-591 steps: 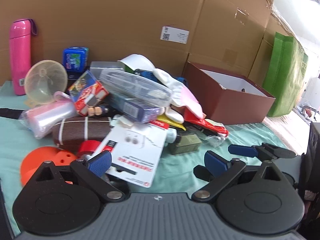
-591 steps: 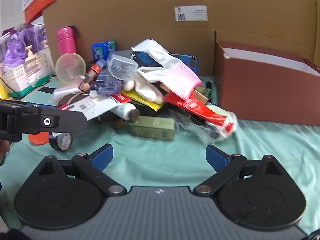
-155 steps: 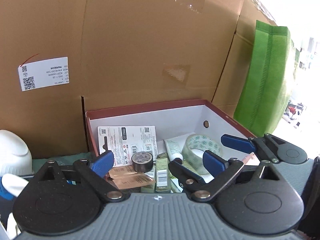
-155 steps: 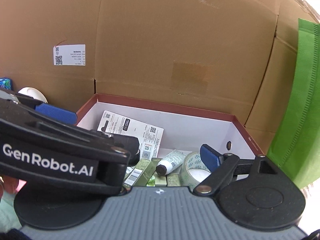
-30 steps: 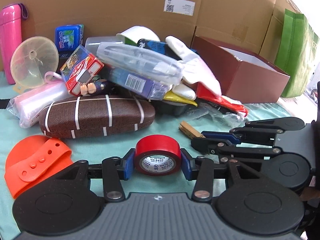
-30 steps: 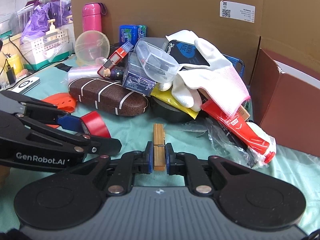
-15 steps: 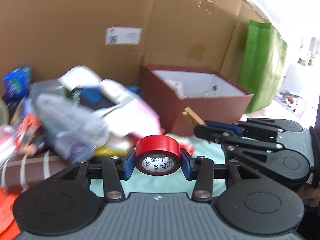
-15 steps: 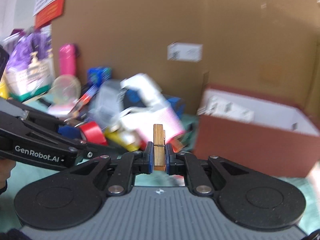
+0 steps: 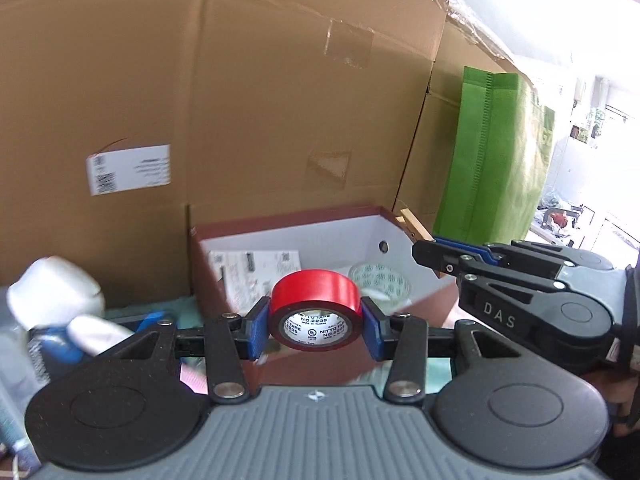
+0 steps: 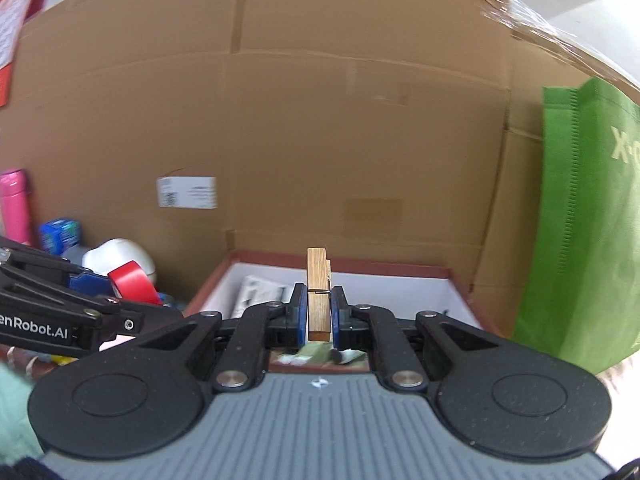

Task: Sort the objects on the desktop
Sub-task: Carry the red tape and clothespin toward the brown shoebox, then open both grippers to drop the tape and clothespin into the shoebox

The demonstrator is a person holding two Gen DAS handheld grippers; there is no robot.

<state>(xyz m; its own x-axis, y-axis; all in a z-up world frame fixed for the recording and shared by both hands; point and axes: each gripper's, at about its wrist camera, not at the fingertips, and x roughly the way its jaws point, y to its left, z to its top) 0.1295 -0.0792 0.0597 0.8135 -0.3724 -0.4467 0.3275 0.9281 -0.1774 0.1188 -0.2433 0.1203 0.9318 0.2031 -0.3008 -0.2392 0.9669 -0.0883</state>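
A: Centrally, what does each hand-held gripper carry relative to the brown box (image 9: 288,220)?

B: Left hand-held gripper (image 9: 316,326): its blue pads (image 9: 256,330) are clamped on a roll of red tape (image 9: 314,296), core facing the camera, held in front of the box's near wall and above its rim. Right hand-held gripper (image 10: 319,316): closed on a wooden clothespin (image 10: 318,296), which stands upright between the pads, its upper end rising before the box's white interior.

A: What lies inside the box?

B: A printed card (image 9: 256,272) leans against the left inner wall; a clear patterned tape roll (image 9: 380,280) sits toward the right inner wall, below a small round hole. Other contents at the bottom are too blurred to name.

A: And around the box?

B: To its left, a heap of items: a white rounded object (image 9: 52,292) and, farther left in the right wrist view, a blue packet (image 10: 60,236) and a pink bottle (image 10: 14,208). Behind the box stands a cardboard wall (image 9: 200,100) bearing a white label (image 9: 128,168). To the right of the box stands a green bag (image 10: 580,220). Teal cloth covers the bench (image 9: 128,314) at the box's left.
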